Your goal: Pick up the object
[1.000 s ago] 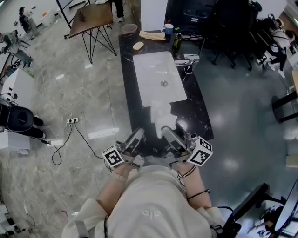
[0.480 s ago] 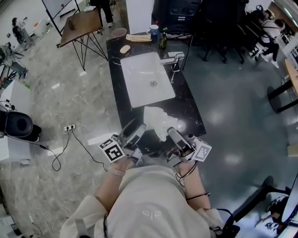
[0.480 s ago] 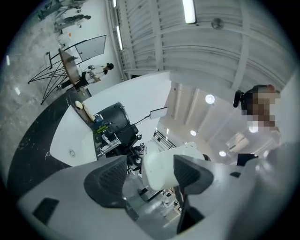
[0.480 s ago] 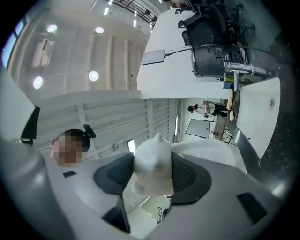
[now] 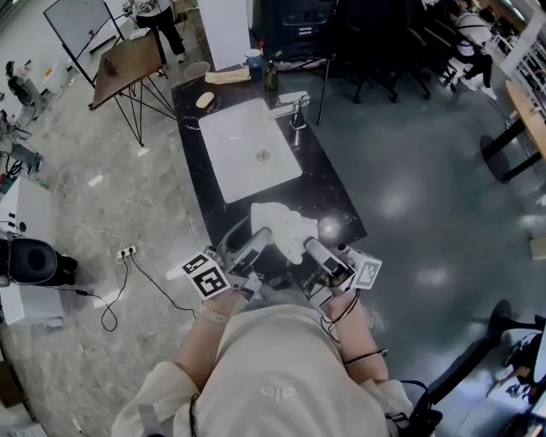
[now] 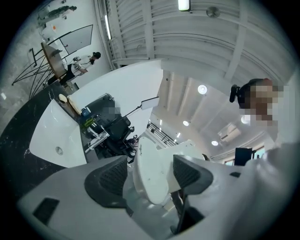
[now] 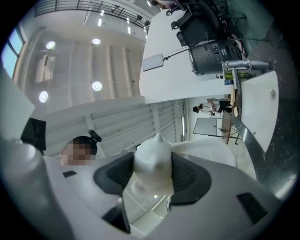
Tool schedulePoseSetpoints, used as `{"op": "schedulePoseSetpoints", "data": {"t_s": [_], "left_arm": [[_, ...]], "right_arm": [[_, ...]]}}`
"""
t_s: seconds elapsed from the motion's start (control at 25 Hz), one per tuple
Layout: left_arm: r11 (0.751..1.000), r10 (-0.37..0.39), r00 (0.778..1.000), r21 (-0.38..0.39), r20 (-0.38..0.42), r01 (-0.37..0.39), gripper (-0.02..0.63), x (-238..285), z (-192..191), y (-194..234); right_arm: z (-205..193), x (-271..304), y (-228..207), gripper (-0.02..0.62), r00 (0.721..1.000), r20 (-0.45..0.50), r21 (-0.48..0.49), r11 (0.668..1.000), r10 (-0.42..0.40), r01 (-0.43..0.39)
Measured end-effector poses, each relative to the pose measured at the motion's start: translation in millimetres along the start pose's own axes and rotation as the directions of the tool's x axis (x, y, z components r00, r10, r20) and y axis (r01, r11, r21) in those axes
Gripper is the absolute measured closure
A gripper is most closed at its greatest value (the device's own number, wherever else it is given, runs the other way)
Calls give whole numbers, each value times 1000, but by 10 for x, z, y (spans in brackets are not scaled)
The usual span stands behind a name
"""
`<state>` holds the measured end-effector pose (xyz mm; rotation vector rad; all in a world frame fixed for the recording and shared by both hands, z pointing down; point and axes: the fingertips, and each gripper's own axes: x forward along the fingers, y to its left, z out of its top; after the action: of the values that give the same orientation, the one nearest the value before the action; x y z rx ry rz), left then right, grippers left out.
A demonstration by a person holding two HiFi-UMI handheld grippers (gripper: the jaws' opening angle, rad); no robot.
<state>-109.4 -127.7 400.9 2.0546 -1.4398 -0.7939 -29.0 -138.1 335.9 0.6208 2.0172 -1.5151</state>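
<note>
Head view, near edge: person's cream top (image 5: 264, 375); both forearms reach forward to the two grippers.
Left gripper (image 5: 256, 239): near left of the counter's near end; left marker cube (image 5: 205, 277) on its near side; tips at the left flank of the white object (image 5: 286, 226).
Left gripper view, jaws: spread as wide as they go; white object (image 6: 149, 164) stands between the pads; right pad (image 6: 187, 171) against it; left pad (image 6: 110, 180) shows a narrow gap; no squeeze visible.
Right gripper (image 5: 314, 254): just right of the left one; right marker cube (image 5: 365, 271) on its right side.
Right gripper view, jaws: partly apart and clamped on the white object (image 7: 152, 159); both pads (image 7: 119, 173) pressed to its sides.
White object, place: pale, lumpy, irregular; between the two grippers at the near end of the counter; contact with the top cannot be told.
Counter (image 5: 337, 209): black, speckled; runs near to far through the centre.
Sink (image 5: 247, 149): white, rectangular; set in the counter beyond the object.
Faucet (image 5: 293, 104): metal; at the sink's far right corner.
Counter, far end: dark bottle (image 5: 271, 77); blue cup (image 5: 252, 60); folded cloth (image 5: 226, 77); beige lump (image 5: 205, 100); bowl (image 5: 197, 70).
Floor, left: power strip (image 5: 128, 253) with trailing cable.
Far left: wooden table (image 5: 128, 64) on black legs; standing person (image 5: 158, 17) beyond it.
</note>
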Motion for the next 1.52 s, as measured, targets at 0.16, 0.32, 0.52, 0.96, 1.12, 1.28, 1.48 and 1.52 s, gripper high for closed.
{"op": "schedulePoseSetpoints", "data": {"t_s": [0.16, 0.32, 0.52, 0.96, 1.12, 1.28, 1.48, 1.52], "left_arm": [[1000, -11, 1000, 3, -20, 12, 314, 66, -76, -47], [1000, -22, 1000, -12, -19, 22, 353, 75, -127, -74], [1000, 11, 1000, -26, -14, -11, 398, 72, -164, 46], [996, 55, 998, -68, -41, -58, 411, 169, -345, 212], [995, 58, 997, -74, -48, -61, 411, 180, -357, 221], [994, 64, 997, -85, -53, -68, 411, 168, -384, 252], [992, 77, 995, -95, -61, -82, 411, 156, -414, 298], [992, 80, 995, -96, -64, -86, 411, 151, -419, 310]], "right_arm": [[36, -98, 25, 347, 1000, 1, -5, 1000, 7, -7], [28, -134, 39, 347, 1000, -10, -16, 1000, 2, -3], [48, -189, -59, 347, 1000, -28, -20, 1000, -13, 12], [119, -298, -194, 347, 997, -33, -14, 998, -66, 66], [127, -308, -205, 347, 997, -31, -16, 997, -72, 72], [119, -307, -225, 347, 997, -33, -12, 997, -74, 73], [115, -320, -258, 347, 995, -42, -8, 995, -95, 95], [114, -334, -271, 347, 994, -45, -13, 994, -105, 104]]}}
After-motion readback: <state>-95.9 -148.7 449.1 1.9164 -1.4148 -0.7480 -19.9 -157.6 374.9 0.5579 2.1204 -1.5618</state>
